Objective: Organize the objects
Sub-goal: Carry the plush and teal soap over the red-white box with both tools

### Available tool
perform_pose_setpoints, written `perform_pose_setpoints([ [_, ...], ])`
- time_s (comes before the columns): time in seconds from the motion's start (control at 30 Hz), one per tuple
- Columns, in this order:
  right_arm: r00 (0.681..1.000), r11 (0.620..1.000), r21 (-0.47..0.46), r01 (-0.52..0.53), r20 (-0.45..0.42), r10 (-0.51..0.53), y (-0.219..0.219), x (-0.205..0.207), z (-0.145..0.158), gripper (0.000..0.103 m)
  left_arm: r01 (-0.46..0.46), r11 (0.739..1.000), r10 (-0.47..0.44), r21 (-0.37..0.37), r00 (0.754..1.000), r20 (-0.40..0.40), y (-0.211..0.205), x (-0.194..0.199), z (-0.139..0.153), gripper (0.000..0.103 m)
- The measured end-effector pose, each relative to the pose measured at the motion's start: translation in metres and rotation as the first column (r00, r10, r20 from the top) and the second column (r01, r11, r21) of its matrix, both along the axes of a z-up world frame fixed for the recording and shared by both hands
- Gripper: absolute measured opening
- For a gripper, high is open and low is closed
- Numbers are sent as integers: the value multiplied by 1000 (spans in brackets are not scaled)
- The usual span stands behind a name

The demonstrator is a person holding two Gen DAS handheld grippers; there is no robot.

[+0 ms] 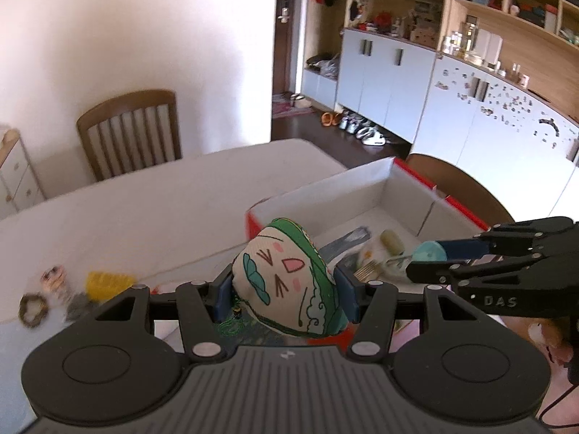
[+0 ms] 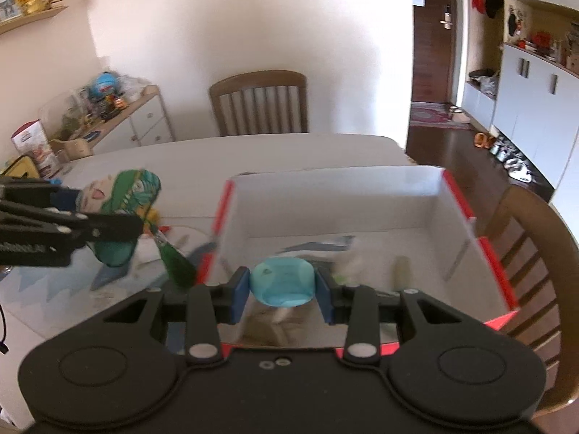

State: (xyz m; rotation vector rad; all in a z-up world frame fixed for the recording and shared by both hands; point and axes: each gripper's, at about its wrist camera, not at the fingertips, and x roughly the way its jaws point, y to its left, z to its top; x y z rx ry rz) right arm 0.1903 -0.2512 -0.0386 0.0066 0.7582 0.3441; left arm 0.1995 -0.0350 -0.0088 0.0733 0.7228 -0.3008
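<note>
Open-topped box (image 2: 336, 202), far half bare

The letters "DAS" stand in pale print on the black right tongs (image 1: 429, 256); no other text is legible.

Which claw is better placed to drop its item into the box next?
Right, probably. The right claw holds the blue cap over the box; the left claw, with the plush pouch, looks short of it.
</note>
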Motion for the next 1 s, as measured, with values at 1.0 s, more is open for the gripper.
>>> perform_pose_setpoints([
  [1.0,985,975,-165,-146,-120,127,-77,70,-58,38,156,986,-145,50,974,-174,-144,67,-62,56],
])
